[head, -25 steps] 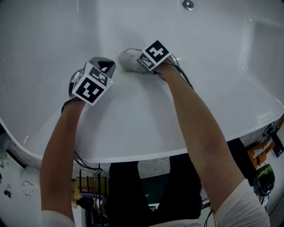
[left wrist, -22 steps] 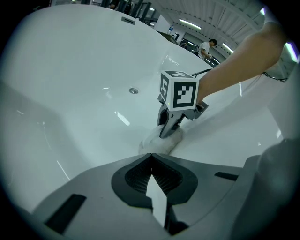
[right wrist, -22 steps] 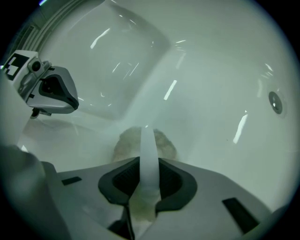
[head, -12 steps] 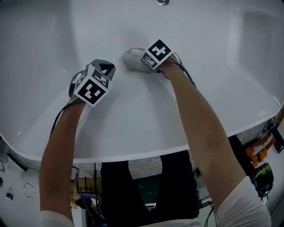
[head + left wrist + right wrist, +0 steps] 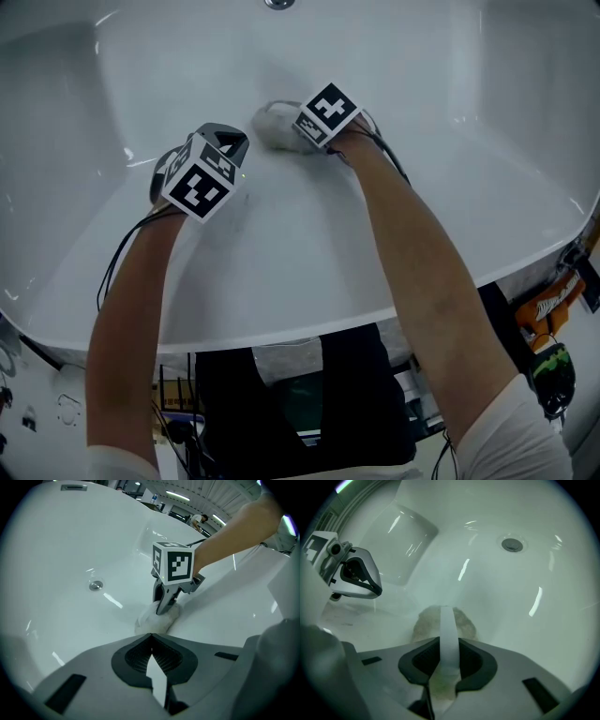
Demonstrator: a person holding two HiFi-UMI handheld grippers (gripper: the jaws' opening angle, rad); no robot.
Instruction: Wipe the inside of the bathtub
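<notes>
- White cloth (image 5: 423, 623) sat clenched between the jaws of the right gripper (image 5: 449, 644), pressed onto the sloping inner wall of the bathtub (image 5: 469, 187), some way short of the drain (image 5: 512, 544).
- The left gripper (image 5: 151, 638) hung near it, its jaw tips closed together on nothing.
- Wiping seemed under way. No view showed which areas were already cleaned, so most of the basin probably remained.

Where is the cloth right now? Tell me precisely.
In the head view the cloth sits upper centre, clamped in the right gripper and pressed against the bathtub wall, just right of the left gripper, below the drain.
</notes>
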